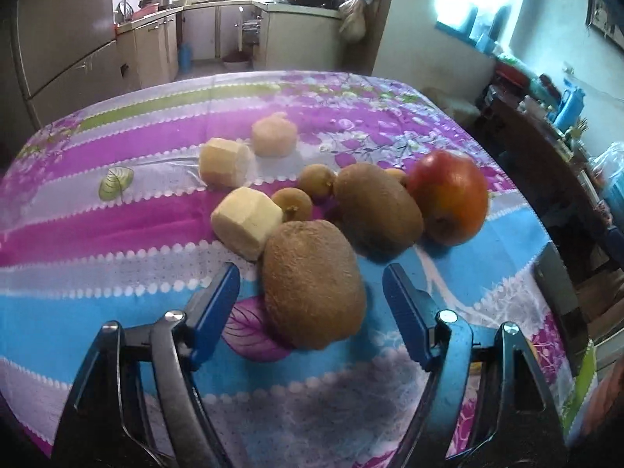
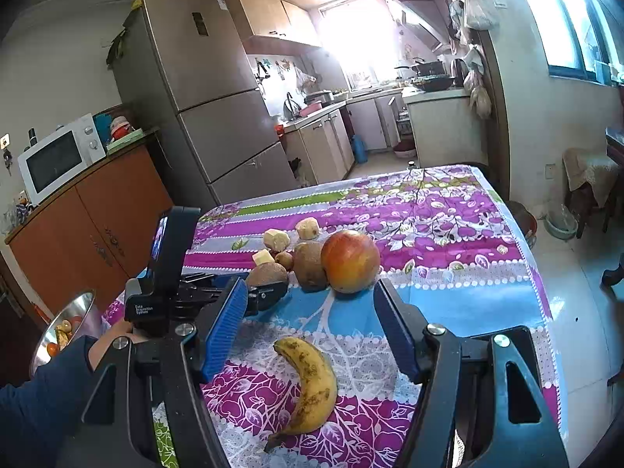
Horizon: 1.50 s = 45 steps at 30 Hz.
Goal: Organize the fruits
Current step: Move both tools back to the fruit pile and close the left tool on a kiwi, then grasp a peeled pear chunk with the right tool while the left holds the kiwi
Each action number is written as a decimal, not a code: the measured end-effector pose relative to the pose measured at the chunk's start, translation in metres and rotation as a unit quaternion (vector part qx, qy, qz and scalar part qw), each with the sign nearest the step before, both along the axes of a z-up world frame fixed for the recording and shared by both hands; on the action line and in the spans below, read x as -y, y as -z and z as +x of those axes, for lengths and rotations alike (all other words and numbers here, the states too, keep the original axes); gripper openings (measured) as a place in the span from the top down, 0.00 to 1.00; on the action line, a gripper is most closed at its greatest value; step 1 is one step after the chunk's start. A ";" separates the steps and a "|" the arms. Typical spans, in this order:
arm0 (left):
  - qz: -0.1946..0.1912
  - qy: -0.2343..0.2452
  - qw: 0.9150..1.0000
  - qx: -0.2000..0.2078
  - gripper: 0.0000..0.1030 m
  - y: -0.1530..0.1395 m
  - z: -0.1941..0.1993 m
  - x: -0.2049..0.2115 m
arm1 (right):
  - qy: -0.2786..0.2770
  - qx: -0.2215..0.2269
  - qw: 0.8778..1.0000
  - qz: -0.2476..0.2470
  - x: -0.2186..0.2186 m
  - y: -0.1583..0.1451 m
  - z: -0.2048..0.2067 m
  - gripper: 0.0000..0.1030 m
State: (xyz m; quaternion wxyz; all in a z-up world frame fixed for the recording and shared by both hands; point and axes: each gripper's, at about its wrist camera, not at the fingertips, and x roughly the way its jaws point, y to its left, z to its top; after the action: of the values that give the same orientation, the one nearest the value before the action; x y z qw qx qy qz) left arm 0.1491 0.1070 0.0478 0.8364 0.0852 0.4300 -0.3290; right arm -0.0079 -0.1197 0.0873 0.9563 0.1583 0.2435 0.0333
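In the left wrist view a large brown kiwi (image 1: 312, 284) lies on the striped floral tablecloth (image 1: 97, 234), between the blue fingers of my left gripper (image 1: 311, 271). The gripper is open and its pads stand clear of the kiwi. Behind it lie a second kiwi (image 1: 376, 206), a red-orange apple (image 1: 450, 195), small brown fruits (image 1: 292, 202) and pale peeled chunks (image 1: 245, 226). In the right wrist view my right gripper (image 2: 311, 286) is open above a spotted banana (image 2: 312, 382) that lies on the cloth between its fingers. The apple (image 2: 350, 261) and kiwis (image 2: 310, 265) sit just beyond.
A steel bowl (image 2: 66, 323) with some fruit in it shows at the left, beside a person's dark sleeve (image 2: 46, 382). The table's right edge (image 2: 542, 304) drops to the floor. A fridge (image 2: 202, 93), a wooden cabinet (image 2: 97, 226) and a microwave (image 2: 58, 156) stand behind.
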 end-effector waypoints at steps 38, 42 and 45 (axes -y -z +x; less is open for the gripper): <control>-0.096 -0.076 0.993 -0.004 0.51 -0.012 0.000 -0.109 | -0.256 -0.180 0.917 -0.248 -0.127 0.029 0.214 0.49; -0.095 -0.077 0.992 -0.012 0.51 -0.007 0.005 -0.108 | -0.264 -0.196 0.907 -0.265 -0.138 0.043 0.236 0.49; -0.095 -0.077 0.992 -0.010 0.51 -0.006 0.004 -0.108 | -0.251 -0.212 0.898 -0.292 -0.146 0.057 0.247 0.50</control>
State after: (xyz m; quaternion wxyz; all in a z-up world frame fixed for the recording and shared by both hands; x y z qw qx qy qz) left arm 0.1532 0.2153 0.0542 0.8589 -0.0314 0.4107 -0.3044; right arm 0.2388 0.0260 0.0299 0.8452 -0.1910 0.4709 0.1656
